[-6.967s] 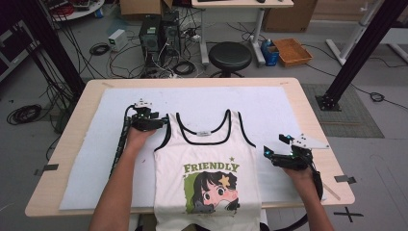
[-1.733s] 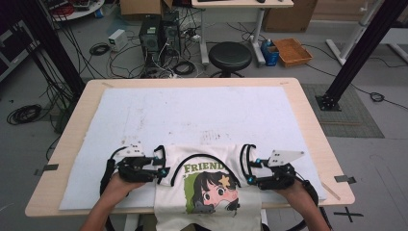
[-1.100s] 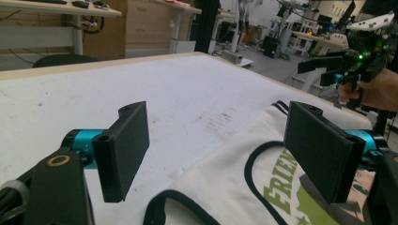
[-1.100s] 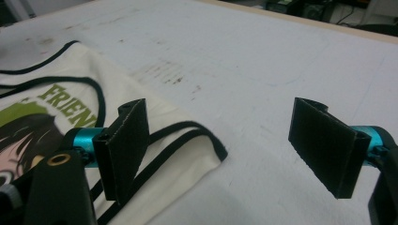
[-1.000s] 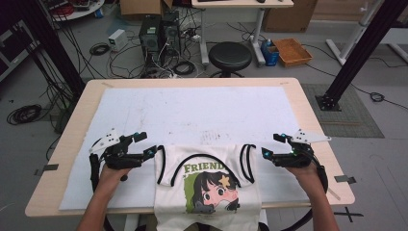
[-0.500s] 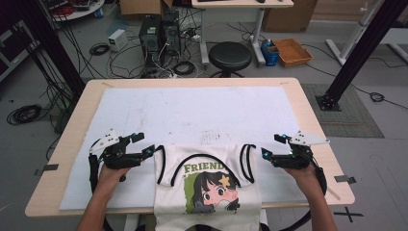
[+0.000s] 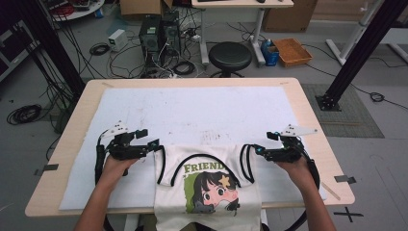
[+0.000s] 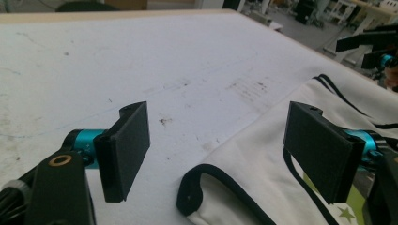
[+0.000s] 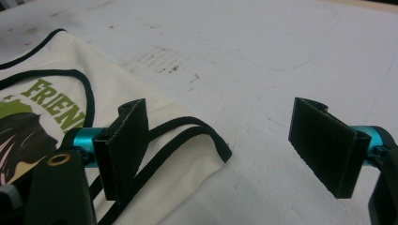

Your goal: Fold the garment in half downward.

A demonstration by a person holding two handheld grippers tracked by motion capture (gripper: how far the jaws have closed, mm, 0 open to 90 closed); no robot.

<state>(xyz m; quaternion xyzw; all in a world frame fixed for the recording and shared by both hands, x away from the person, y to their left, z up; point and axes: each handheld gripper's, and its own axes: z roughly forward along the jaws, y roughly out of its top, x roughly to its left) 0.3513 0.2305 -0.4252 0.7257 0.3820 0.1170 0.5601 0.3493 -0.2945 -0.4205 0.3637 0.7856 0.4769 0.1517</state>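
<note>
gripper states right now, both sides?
Left gripper: open, holding nothing, at the tank top's folded corner.
Right gripper: open, holding nothing, at the opposite corner.

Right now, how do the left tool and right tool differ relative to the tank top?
The left tool sits at the tank top's left folded corner, the right tool at its right corner. In the left gripper view the black-trimmed corner lies between the open jaws; in the right gripper view the corner lies beside one jaw, with mostly bare white mat in the gap. Both are open and grip nothing.
</note>
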